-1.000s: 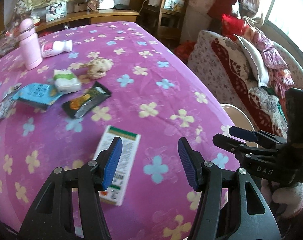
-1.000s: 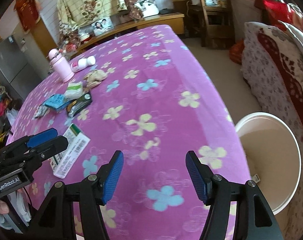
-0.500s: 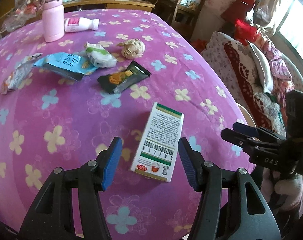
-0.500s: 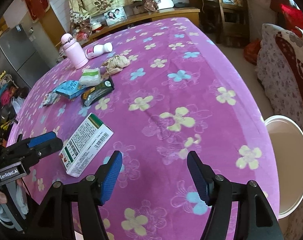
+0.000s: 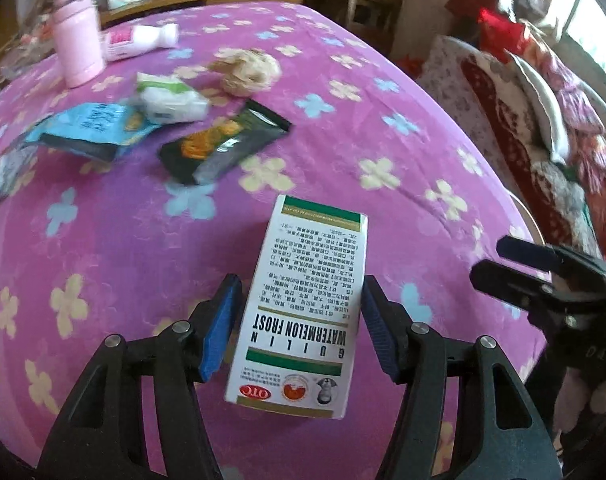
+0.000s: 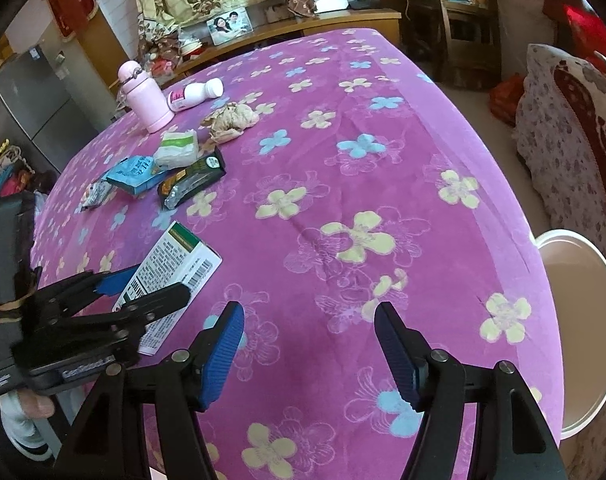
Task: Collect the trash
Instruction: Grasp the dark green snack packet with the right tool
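Box: while it lies flat, the white medicine box runs lower centre to upper right.
Left gripper: jaws apart, straddling it; contact unclear.
Right gripper: parted, empty.

Straddling white medicine box with left gripper, jaws open; black wrapper lying at eleven o'clock.

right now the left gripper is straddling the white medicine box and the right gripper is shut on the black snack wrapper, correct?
Not quite. The left gripper does straddle the white medicine box, but the right gripper is open over bare purple tablecloth. The black snack wrapper lies far from it, as the right wrist view shows.
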